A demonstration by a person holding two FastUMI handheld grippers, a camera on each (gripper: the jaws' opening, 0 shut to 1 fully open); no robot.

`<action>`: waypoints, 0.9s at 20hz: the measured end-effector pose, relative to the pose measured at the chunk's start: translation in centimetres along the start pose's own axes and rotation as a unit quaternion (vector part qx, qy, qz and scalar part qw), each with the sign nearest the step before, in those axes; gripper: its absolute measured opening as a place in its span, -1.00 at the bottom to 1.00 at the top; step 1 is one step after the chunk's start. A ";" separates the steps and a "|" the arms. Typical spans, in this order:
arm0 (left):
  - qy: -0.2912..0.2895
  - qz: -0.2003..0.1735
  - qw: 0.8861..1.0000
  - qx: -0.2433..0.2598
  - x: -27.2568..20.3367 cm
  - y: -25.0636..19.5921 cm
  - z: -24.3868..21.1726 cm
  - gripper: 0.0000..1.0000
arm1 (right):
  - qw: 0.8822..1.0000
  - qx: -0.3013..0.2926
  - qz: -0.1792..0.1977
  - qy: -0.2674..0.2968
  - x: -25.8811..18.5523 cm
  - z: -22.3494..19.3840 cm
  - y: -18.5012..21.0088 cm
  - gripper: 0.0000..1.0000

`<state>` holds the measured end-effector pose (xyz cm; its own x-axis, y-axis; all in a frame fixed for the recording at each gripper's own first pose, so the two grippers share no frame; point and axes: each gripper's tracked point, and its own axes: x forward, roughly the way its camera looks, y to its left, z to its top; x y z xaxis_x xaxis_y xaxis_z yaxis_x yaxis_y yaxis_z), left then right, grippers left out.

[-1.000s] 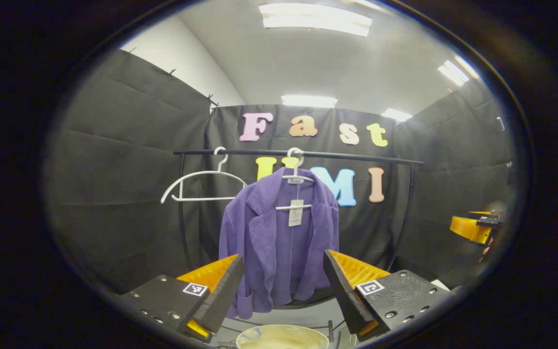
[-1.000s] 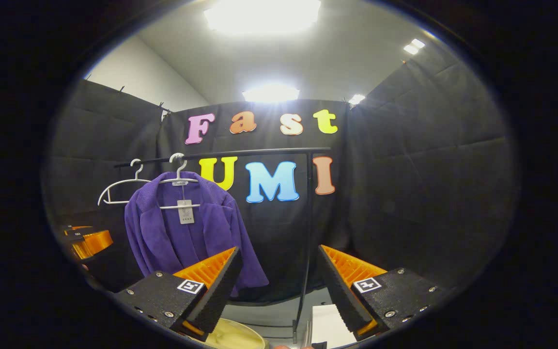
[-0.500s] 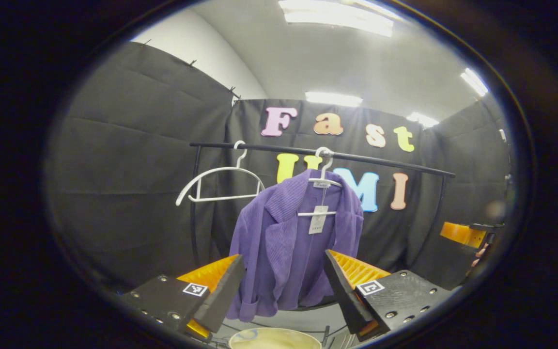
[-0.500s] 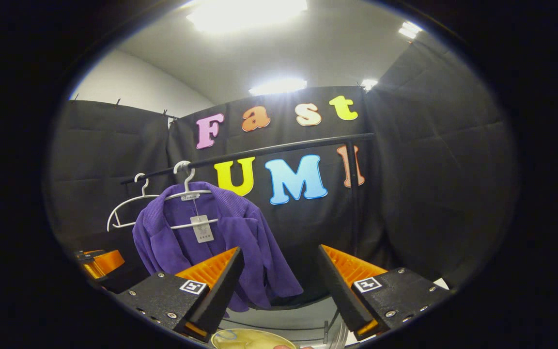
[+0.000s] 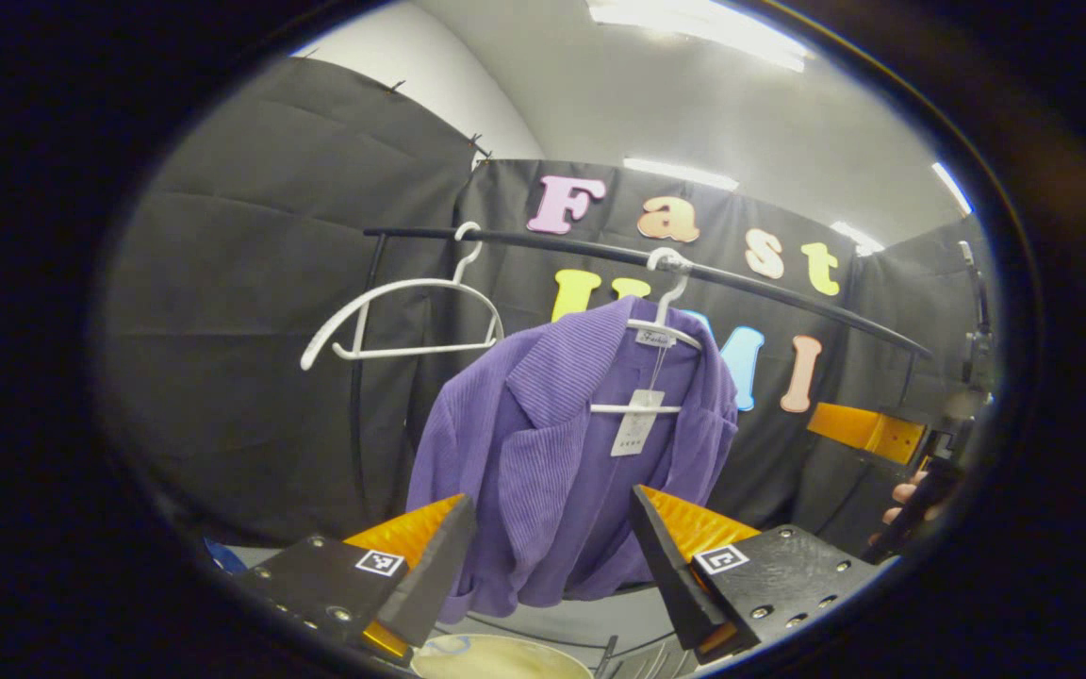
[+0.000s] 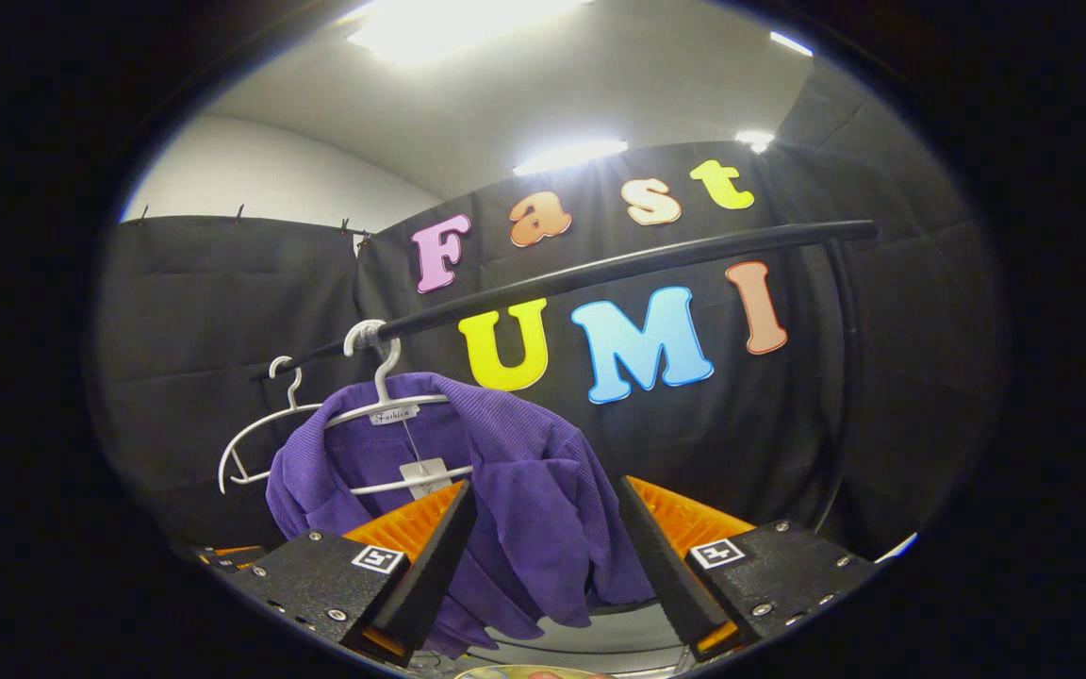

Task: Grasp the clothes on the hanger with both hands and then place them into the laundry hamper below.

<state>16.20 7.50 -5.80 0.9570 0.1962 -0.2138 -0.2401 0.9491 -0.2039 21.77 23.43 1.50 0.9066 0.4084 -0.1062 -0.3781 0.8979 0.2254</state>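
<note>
Purple jacket [image 5: 552,453] hanging on white hanger [image 5: 661,325], black rail [image 6: 618,269]. Left hand-held gripper [image 5: 552,556] spread, near jacket. Right hand-held gripper [image 6: 548,556] spread, empty.

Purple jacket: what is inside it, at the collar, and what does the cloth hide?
A white hanger sits inside the purple jacket: its hook, neck and lower bar are seen, with a paper tag hanging there. The cloth covers the hanger's shoulder ends.
</note>
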 end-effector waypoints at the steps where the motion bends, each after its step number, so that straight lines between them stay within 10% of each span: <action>1: 0.001 0.004 1.000 -0.006 0.6 -0.2 -0.1 0.90 | 1.000 0.000 0.009 0.003 1.3 0.2 0.5 0.88; 18: -0.035 0.156 0.987 0.026 11.6 1.0 -0.2 0.99 | 0.997 -0.016 0.065 0.035 14.1 -3.9 2.2 0.90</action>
<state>27.02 10.66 -8.65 0.8468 0.4964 -0.1911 -0.5186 0.8504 -0.0885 33.01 31.78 -3.26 0.8350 0.5306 -0.1459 -0.4979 0.8413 0.2102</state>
